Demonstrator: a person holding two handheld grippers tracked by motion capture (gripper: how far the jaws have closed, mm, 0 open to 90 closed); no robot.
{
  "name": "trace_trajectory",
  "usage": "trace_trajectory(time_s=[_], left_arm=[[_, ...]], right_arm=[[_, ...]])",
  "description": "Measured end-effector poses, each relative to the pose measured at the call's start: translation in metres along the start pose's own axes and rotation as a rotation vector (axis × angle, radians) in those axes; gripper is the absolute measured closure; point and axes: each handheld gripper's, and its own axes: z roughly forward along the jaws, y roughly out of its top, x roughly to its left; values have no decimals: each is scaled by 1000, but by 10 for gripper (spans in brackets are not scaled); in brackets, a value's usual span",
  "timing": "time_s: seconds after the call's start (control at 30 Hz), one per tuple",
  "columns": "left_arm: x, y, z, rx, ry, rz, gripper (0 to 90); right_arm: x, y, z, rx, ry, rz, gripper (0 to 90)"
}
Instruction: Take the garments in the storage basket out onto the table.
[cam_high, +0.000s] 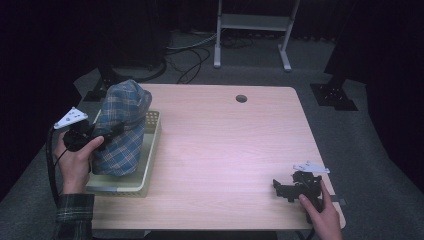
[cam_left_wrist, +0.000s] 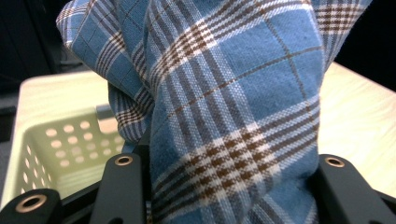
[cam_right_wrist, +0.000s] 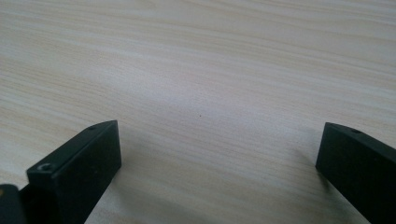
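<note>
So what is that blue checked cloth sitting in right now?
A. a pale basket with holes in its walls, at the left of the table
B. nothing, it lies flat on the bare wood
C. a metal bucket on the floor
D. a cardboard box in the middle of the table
A: the blue checked cloth stands bunched up in the pale perforated basket at the table's left, with the left gripper around it.
</note>
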Motion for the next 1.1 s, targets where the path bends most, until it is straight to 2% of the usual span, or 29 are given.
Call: trace_trajectory(time_s=[0.23, 0.57, 1.1], left_arm=[[-3, 3, -4, -116, -38, 19, 491], [-17, 16, -10, -179, -70, 22, 490], [-45, 39, -10, -184, -67, 28, 487]], right_arm=[[0, 0, 0, -1, 0, -1, 0], [0, 0, 0, -1, 0, 0, 0], [0, 0, 0, 0, 0, 0, 0]])
